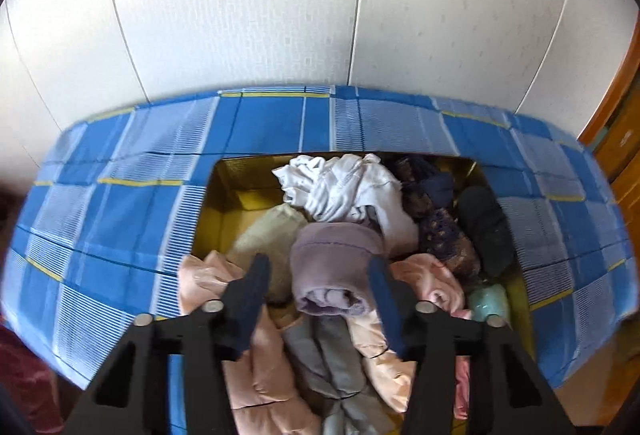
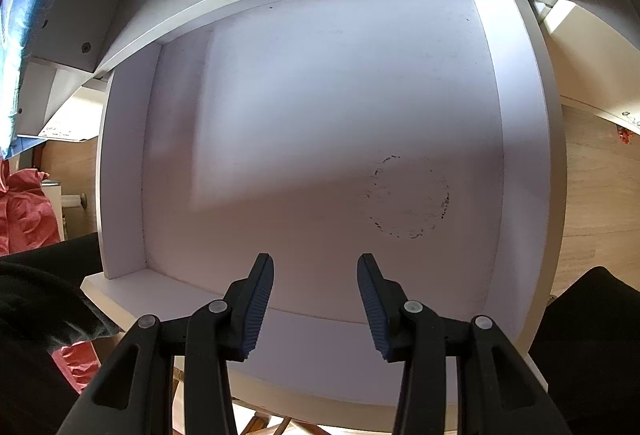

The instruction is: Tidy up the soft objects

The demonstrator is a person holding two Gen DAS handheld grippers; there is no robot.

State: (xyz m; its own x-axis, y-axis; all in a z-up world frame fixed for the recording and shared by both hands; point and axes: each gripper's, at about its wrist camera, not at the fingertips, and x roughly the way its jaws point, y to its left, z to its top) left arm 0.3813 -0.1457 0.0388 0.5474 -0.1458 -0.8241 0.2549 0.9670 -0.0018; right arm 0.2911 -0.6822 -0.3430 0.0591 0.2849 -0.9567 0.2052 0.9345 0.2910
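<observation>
While the left hand-held gripper (image 1: pixel 316 275) hangs over the box (image 1: pixel 224 179), its fingers stand apart on either side of a rolled purple cloth (image 1: pixel 332 267); whether they touch it I cannot tell. That roll lies on top of the pile, near the box's front edge, with pink padded clothes (image 1: pixel 256 367) at the left, a grey piece (image 1: pixel 324 359) below it, a white bundle (image 1: pixel 340 187) toward the far edge and dark pieces (image 1: pixel 484 227) at the right. A blue checked cloth (image 1: pixel 120 171) surrounds the box. To the right, the right hand-held gripper (image 2: pixel 316 291) is spread wide and empty above a bare white drawer (image 2: pixel 320 115). Either the roll has just been set down or is about to be lifted. A lift would need the fingers closing squarely on its middle.
</observation>
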